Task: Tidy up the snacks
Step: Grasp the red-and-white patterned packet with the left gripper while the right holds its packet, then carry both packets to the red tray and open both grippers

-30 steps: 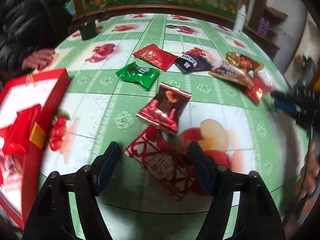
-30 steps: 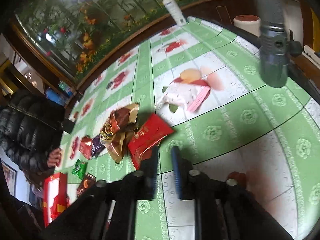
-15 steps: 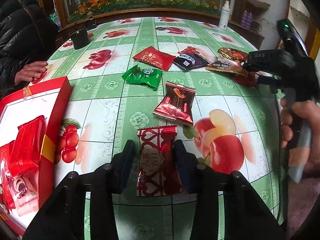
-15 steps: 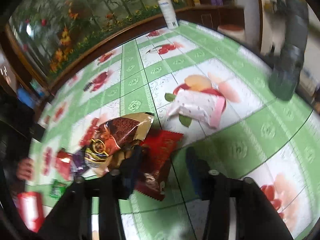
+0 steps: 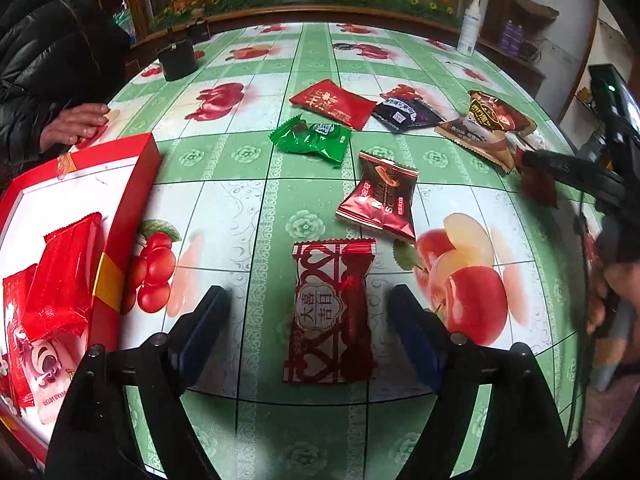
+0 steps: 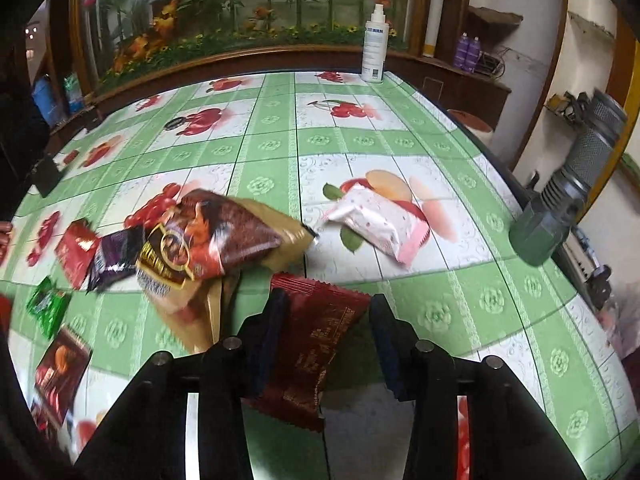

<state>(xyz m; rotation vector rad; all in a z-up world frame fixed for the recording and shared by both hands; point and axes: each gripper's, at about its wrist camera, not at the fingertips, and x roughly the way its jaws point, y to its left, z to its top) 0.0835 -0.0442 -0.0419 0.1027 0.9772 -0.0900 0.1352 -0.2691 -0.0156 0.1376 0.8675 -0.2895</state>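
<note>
Left wrist view: left gripper (image 5: 308, 312) jaws apart, heart-pattern packet (image 5: 330, 312) lying between them.
Right wrist view: right gripper (image 6: 326, 334) jaws apart astride dark red packet (image 6: 316, 352).

Tablecloth (image 5: 224, 208): smooth, printed plastic sheet, slight sheen
Heart-patterned wrapper (image 5: 330, 312): glossy foil-like film, crimped serrated ends
Green wrapper (image 5: 312, 142): shiny film, creased
Dark red packet (image 6: 316, 352): metallic sheen, serrated edge
Brown bag (image 6: 208, 240): glossy film, wrinkled
Pink-white packet (image 6: 376, 224): smoother, duller finish
Red box (image 5: 120, 232): looks like card, smooth, with a gold band; packets inside (image 5: 60, 280) are glossy red film
Left gripper (image 5: 308, 312): matt black plastic with metal screw heads; finger pads (image 5: 408, 328) dark blue, matt
Jacket (image 5: 48, 48): black quilted cloth, faint shine
Spray bottle (image 6: 375, 50): white plastic
Table rim (image 6: 240, 56): dark polished wood
</note>
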